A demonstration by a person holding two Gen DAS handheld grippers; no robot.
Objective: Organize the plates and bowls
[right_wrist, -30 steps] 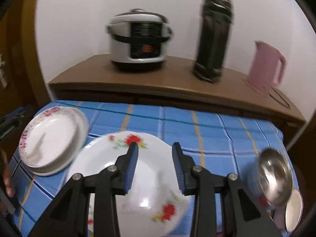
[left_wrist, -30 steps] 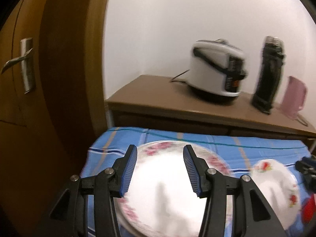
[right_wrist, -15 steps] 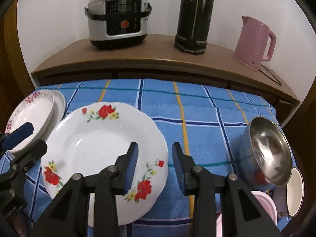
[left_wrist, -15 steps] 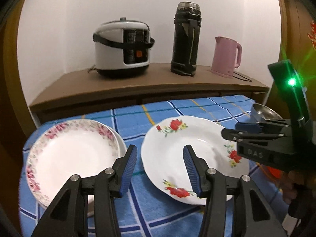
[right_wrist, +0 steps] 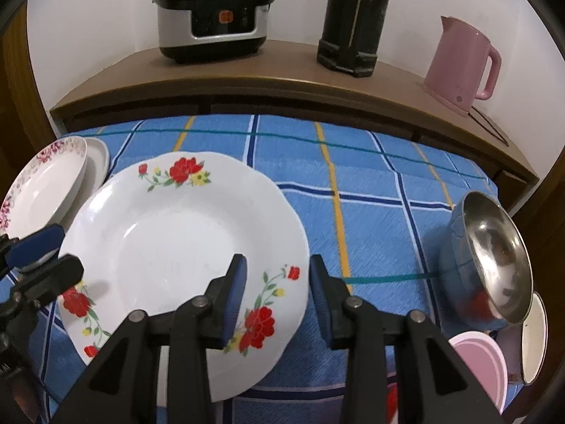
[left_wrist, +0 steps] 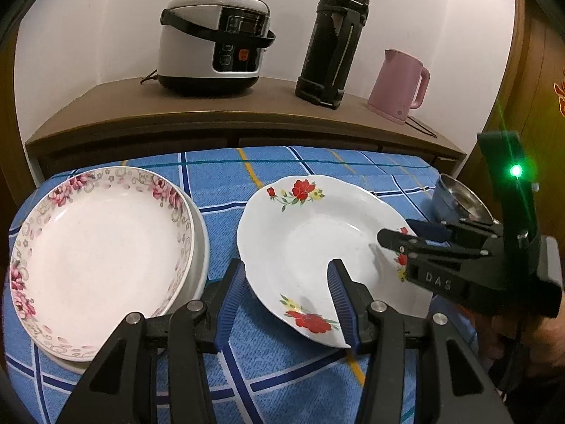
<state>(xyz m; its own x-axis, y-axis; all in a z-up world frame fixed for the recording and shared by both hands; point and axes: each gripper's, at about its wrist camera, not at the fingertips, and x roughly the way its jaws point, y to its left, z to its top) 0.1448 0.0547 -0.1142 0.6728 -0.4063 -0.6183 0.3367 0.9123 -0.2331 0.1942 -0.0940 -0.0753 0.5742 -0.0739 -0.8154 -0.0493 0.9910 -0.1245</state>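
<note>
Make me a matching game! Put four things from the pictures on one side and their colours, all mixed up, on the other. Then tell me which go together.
Things:
1. kettle
2. flask
3. tablecloth
4. bowl at the table's right edge

Colours:
A. shiny silver metal
B. pink
C. blue with checks
D. black

Pairs: 1-B, 2-D, 3-C, 4-A

Red-flower plate flat beside stacked pink-rim plate
</note>
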